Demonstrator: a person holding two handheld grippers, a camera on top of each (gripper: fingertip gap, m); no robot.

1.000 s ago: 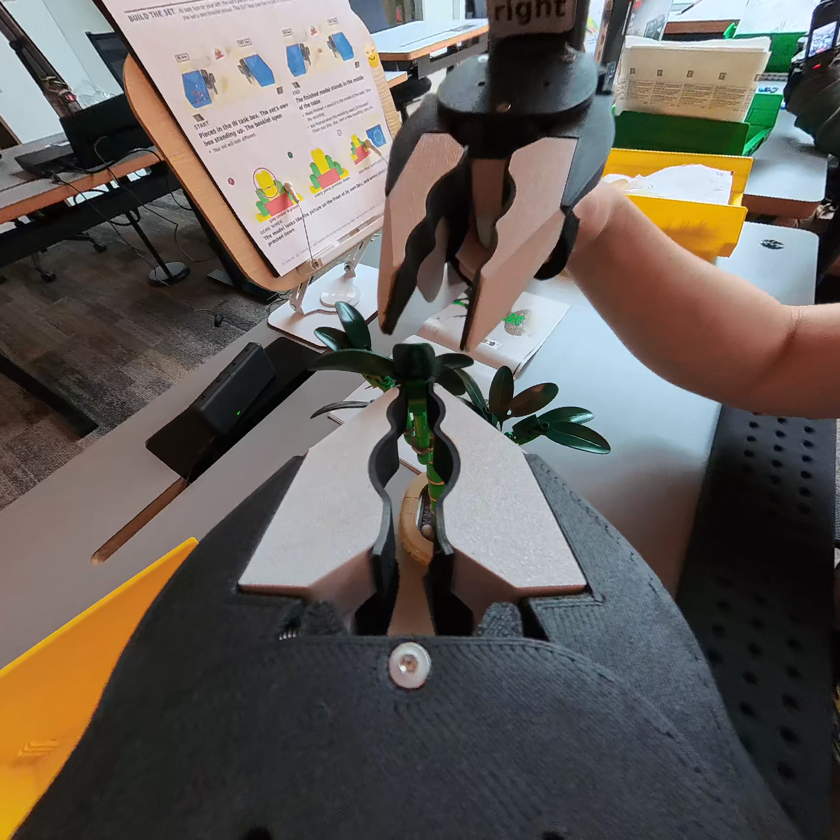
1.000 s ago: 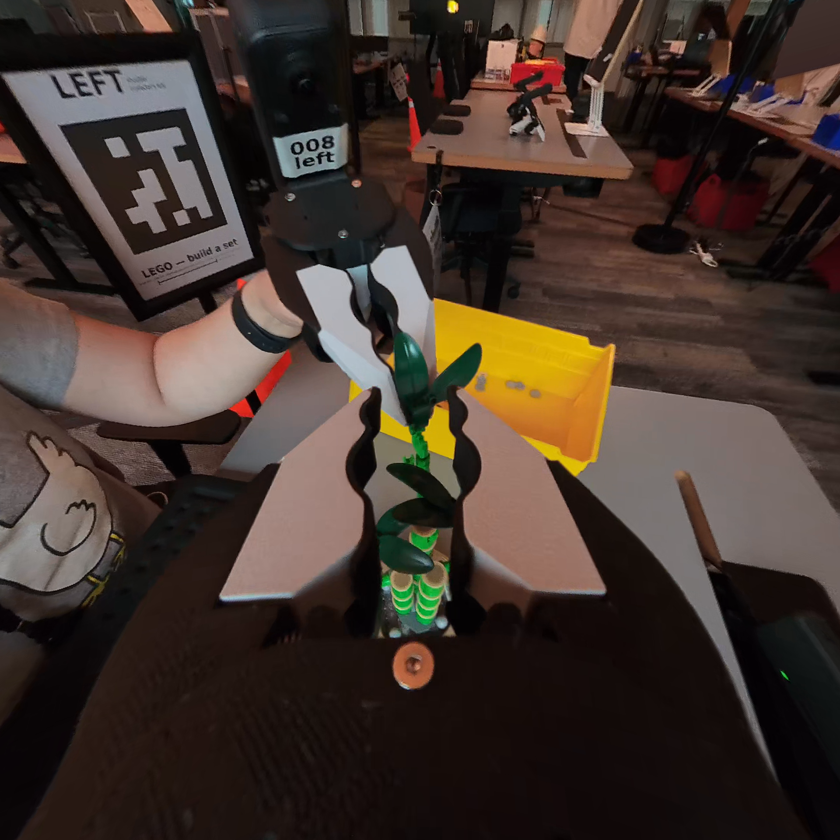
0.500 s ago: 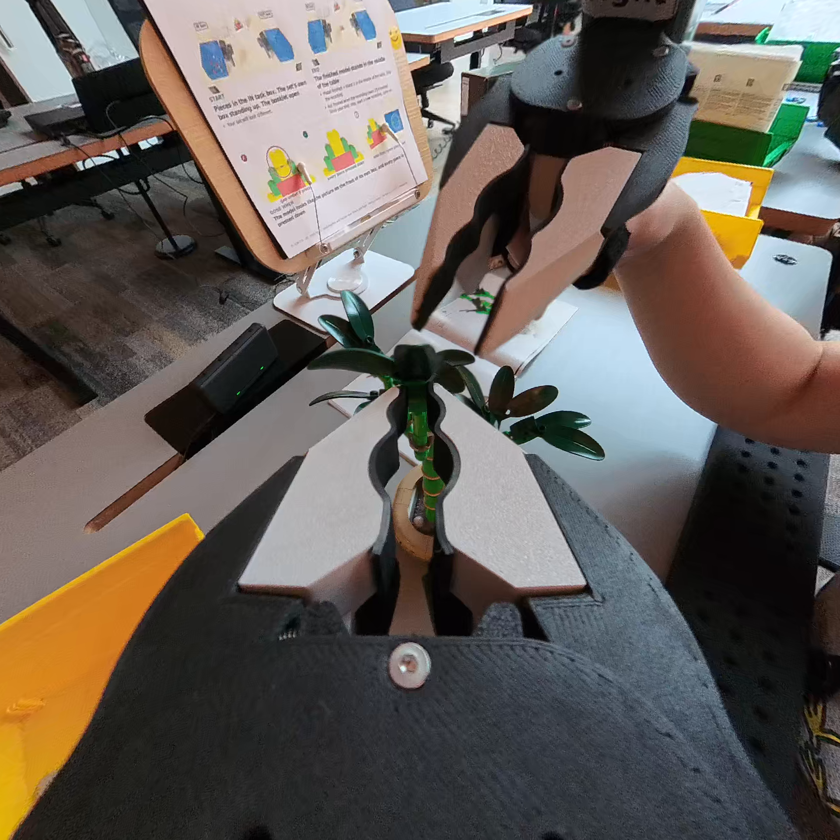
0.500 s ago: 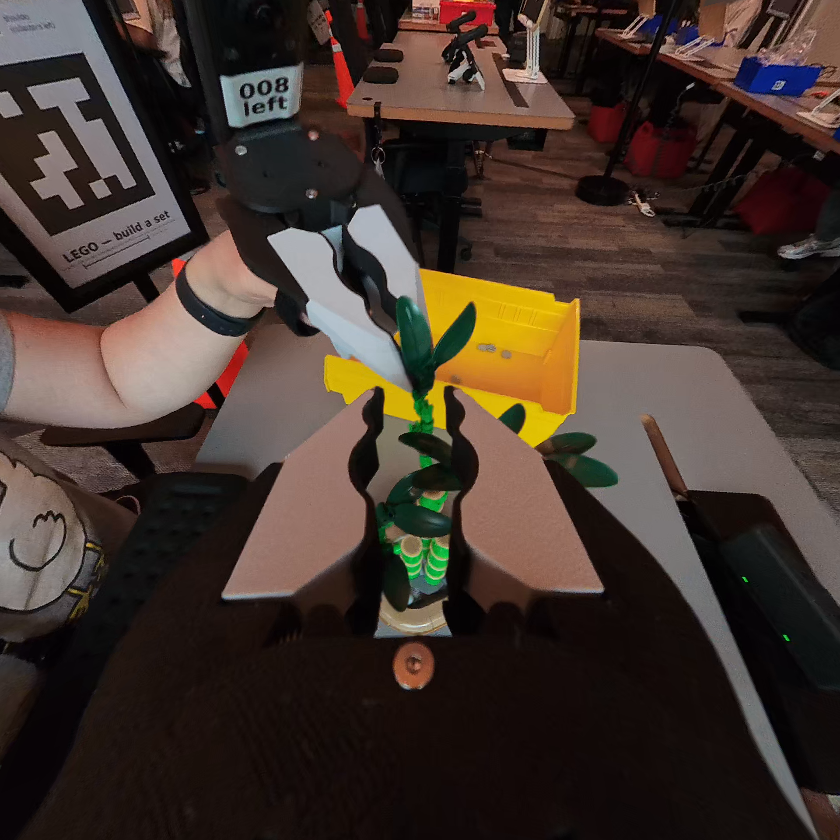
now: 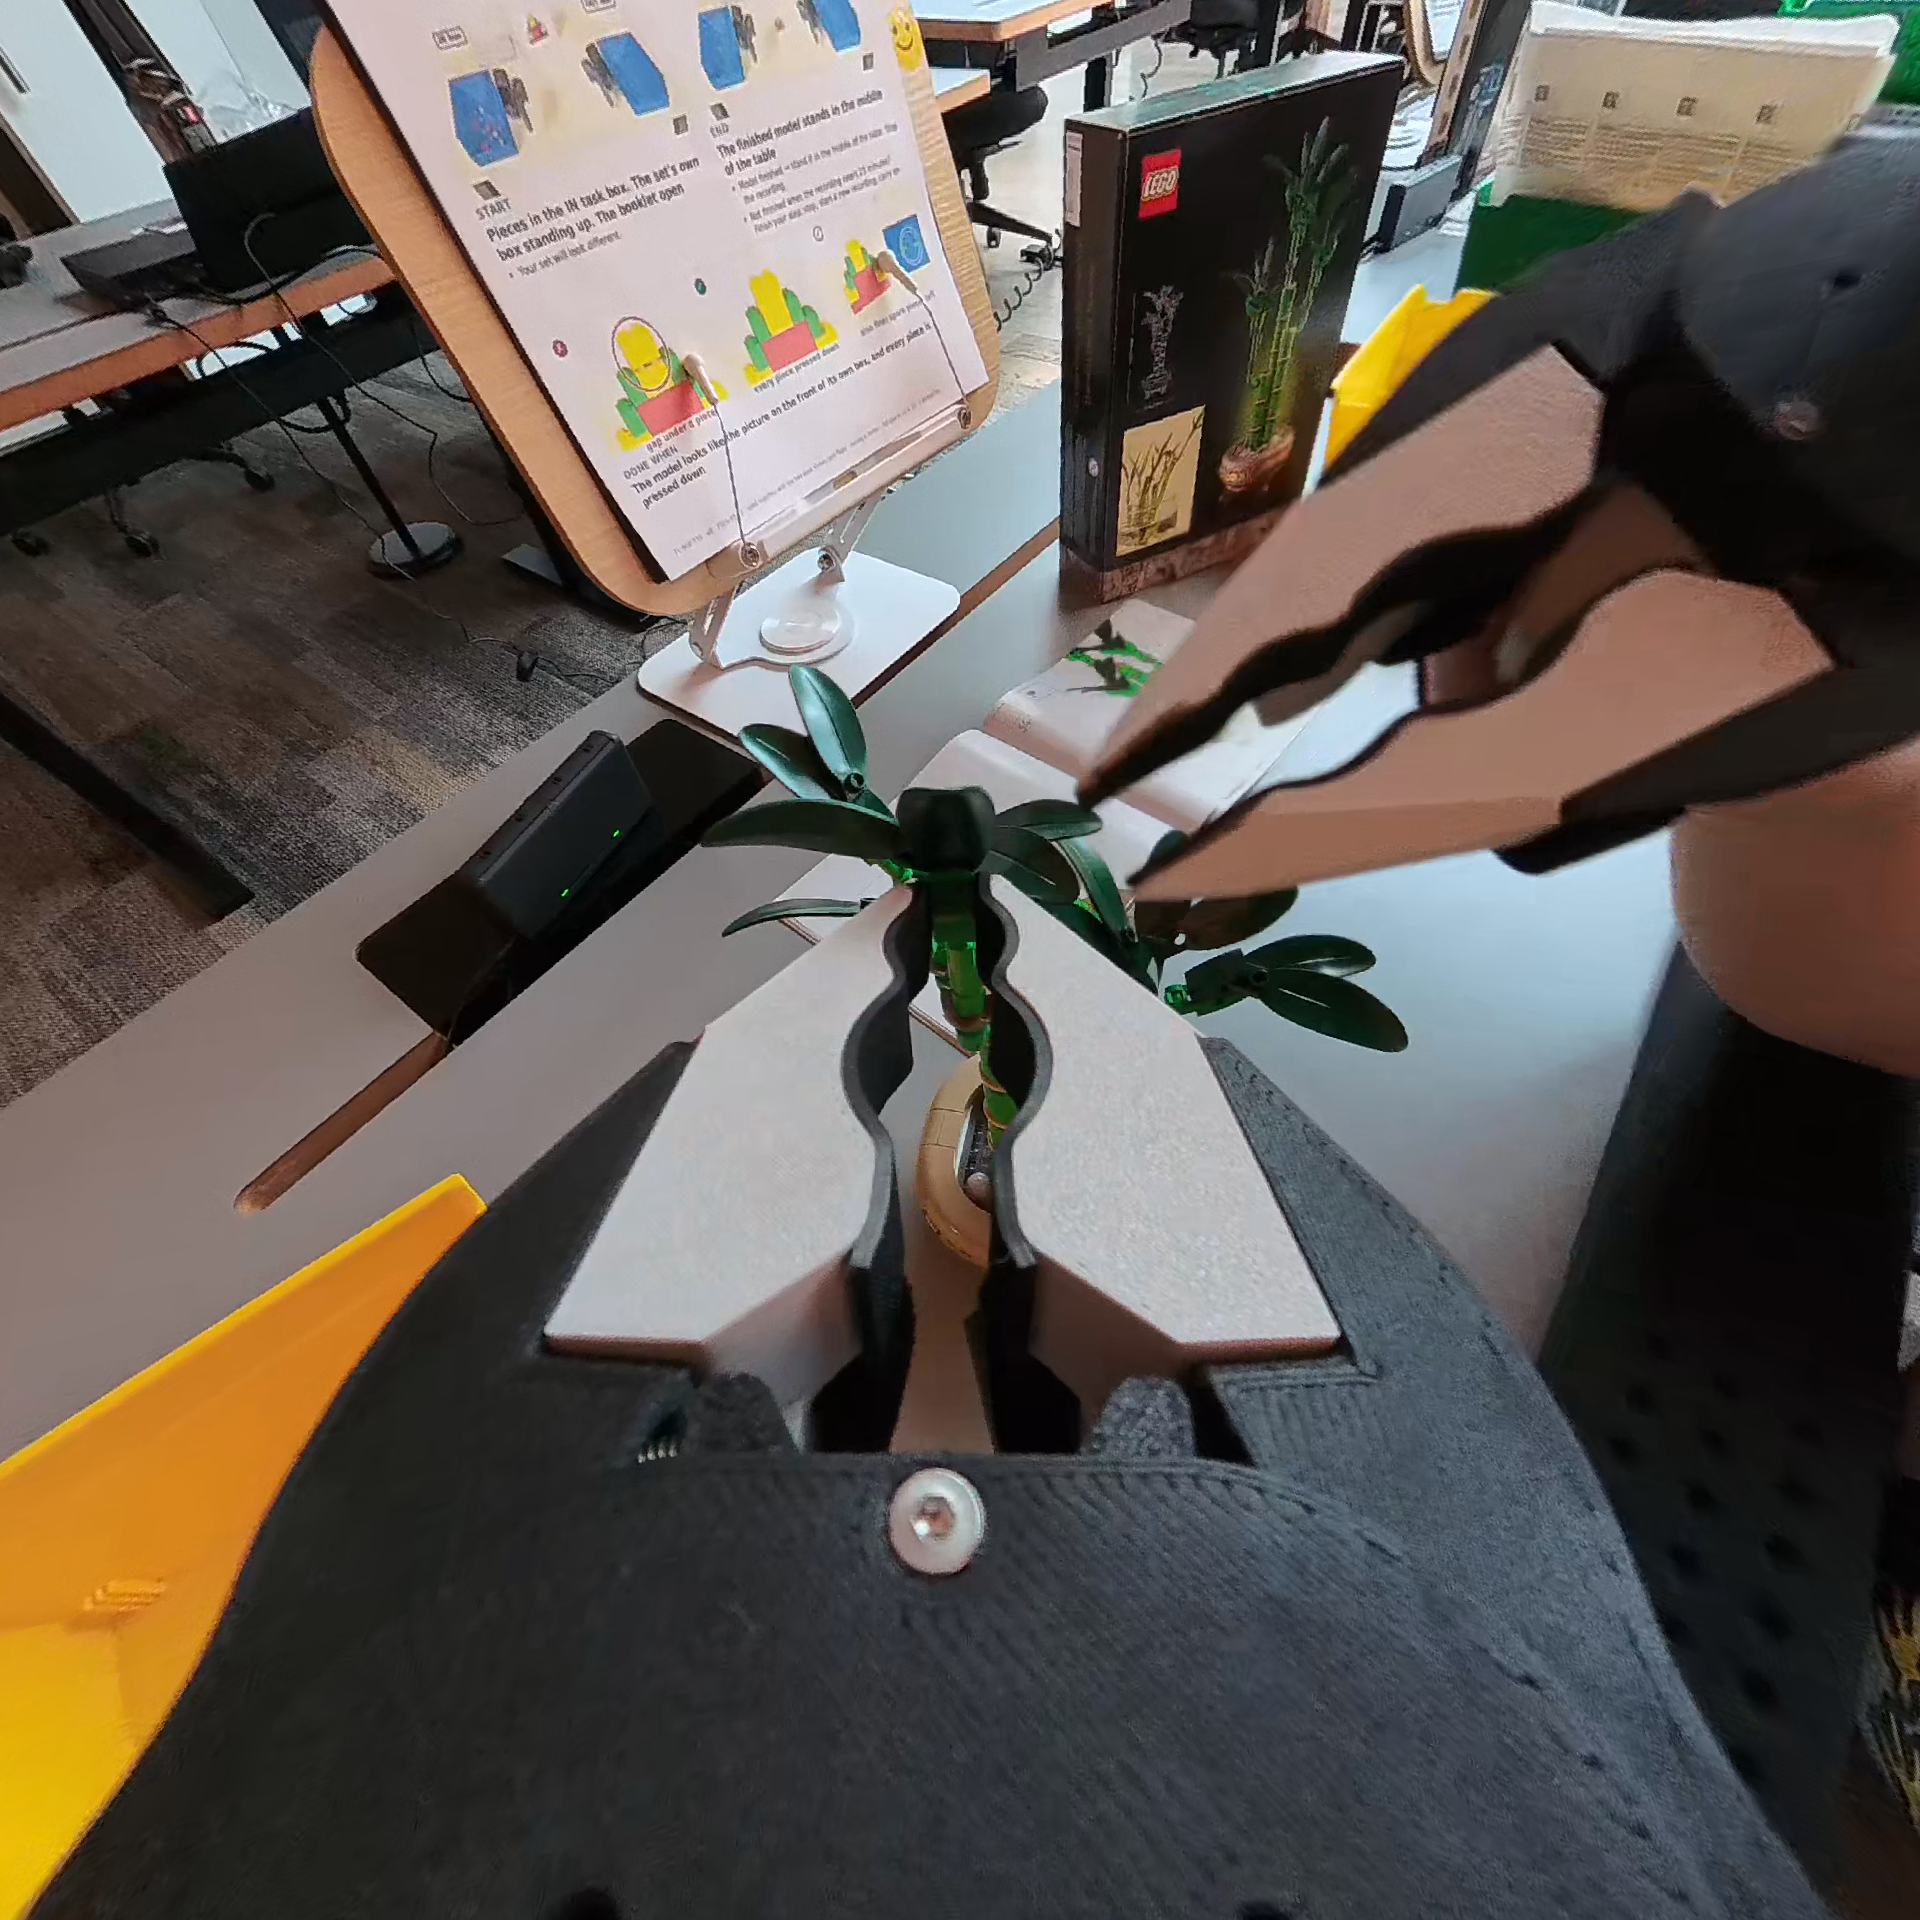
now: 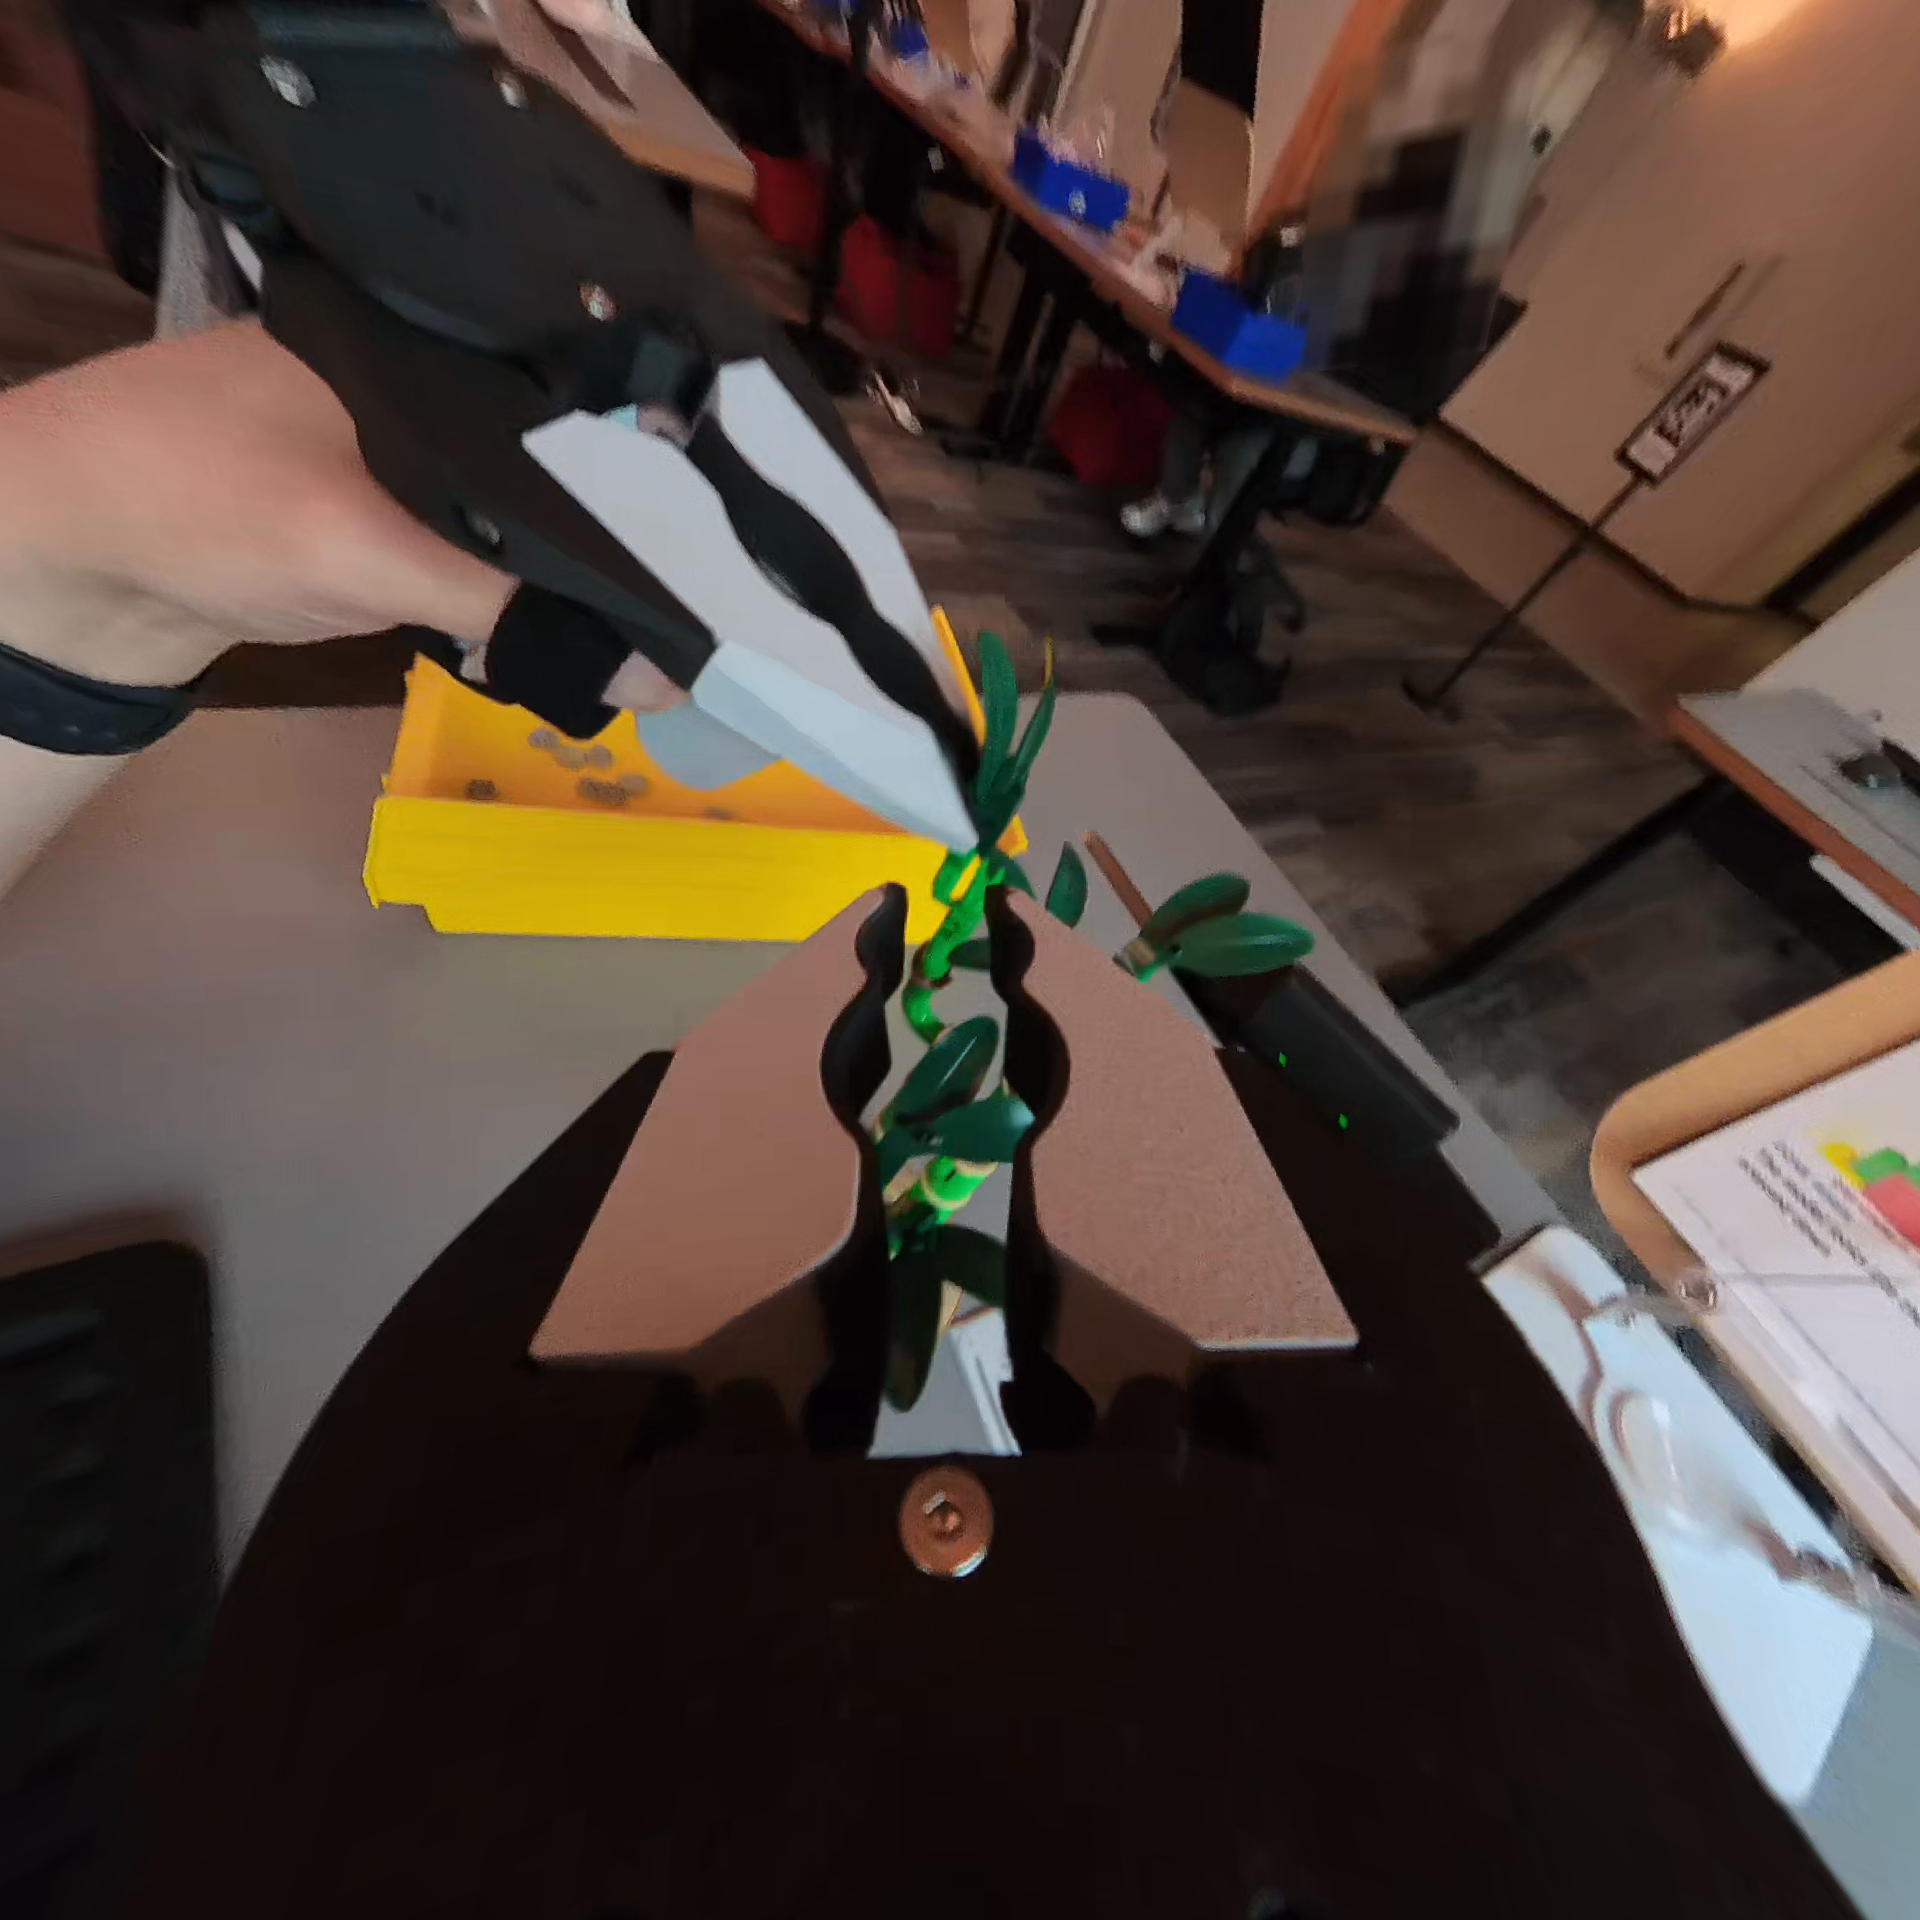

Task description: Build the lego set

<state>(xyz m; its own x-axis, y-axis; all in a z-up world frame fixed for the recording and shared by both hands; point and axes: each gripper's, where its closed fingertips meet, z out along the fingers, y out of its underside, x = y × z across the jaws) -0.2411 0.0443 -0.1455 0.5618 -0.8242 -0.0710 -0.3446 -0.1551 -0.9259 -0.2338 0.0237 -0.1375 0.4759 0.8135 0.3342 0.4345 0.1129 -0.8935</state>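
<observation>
Lego bamboo plant [image 5: 961,997], light and brittle: my left tongs [image 5: 943,914] pinch its thin stem; right tongs [image 6: 940,914], slightly parted, straddle it below.

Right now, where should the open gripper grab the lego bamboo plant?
Probably the round tan pot at the bottom, coming in low from the right: it looks solid, the leaves are thin and splayed, and the left gripper pinches the green stalk.
</observation>
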